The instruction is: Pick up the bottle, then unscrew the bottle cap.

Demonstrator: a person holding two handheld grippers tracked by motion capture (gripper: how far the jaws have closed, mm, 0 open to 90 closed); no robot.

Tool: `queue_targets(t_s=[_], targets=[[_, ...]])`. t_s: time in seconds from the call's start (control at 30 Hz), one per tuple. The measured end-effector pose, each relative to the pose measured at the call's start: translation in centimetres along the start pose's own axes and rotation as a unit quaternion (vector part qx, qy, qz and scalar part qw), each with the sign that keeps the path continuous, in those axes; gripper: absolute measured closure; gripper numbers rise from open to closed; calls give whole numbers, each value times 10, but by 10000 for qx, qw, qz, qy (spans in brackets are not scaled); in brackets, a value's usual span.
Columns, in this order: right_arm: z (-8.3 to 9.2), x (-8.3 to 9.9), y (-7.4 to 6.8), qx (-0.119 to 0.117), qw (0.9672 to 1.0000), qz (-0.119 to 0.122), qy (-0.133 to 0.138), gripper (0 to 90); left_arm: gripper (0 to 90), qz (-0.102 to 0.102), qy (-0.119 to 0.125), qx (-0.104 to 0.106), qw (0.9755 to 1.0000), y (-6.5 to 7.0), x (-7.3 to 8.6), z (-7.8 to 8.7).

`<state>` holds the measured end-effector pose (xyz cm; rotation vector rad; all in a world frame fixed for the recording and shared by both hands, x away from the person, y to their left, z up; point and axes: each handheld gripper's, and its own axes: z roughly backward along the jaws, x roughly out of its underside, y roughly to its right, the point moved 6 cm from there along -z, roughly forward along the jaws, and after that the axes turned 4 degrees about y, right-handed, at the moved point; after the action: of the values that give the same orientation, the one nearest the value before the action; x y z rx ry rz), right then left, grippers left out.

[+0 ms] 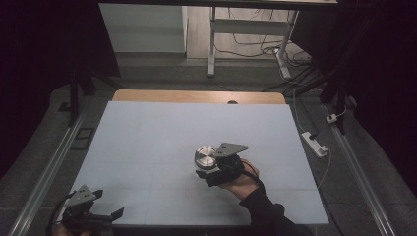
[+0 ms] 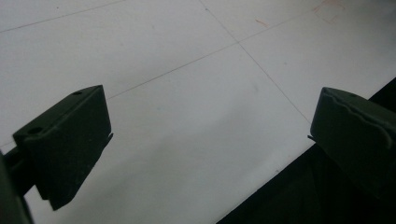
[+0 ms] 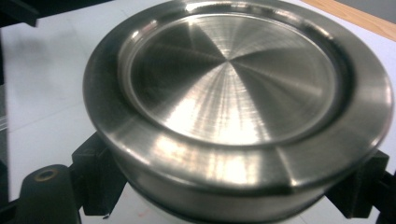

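A round brushed-steel container [image 1: 205, 156] with a wide rimmed lid is held just above the white sheet [image 1: 162, 128], right of the table's middle. My right gripper [image 1: 206, 172] is shut on it. In the right gripper view the steel container [image 3: 233, 93] looms large, and the right gripper [image 3: 229, 198] has a black jaw pressed against each side of its body, under the rim. My left gripper [image 1: 108, 204] rests at the table's near-left corner. Its jaws stand wide apart, and the left gripper [image 2: 210, 135] has nothing between them but bare white sheet [image 2: 187, 70].
A strip of wooden tabletop [image 1: 196, 96] shows beyond the sheet's far edge. Metal rails [image 1: 49, 167] run along both sides of the table. On the floor to the right lie a white power strip [image 1: 314, 143] and cables. A white desk frame [image 1: 212, 44] stands behind.
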<state>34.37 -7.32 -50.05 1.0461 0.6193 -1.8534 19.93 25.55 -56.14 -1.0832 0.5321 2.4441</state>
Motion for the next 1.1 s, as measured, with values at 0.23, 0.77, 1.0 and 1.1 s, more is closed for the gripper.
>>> queue_targets(t_s=[0.23, 0.77, 1.0, 1.1], targets=[[-3, -6, -17, -201, 9997, 97, 15, 147, 0, -7, 16, 20, 10000, 0, -1, 0], [-10, -8, -45, -567, 9981, 222, -37, 147, 0, -5, 31, 91, 10000, 1, -1, -1], [-9, -8, -43, -582, 9980, 247, -28, 147, 0, 129, 105, 407, 9990, 0, -3, -2], [-8, -7, -42, -585, 9980, 235, -32, 147, 0, 172, 240, 561, 9980, 2, -6, -1]])
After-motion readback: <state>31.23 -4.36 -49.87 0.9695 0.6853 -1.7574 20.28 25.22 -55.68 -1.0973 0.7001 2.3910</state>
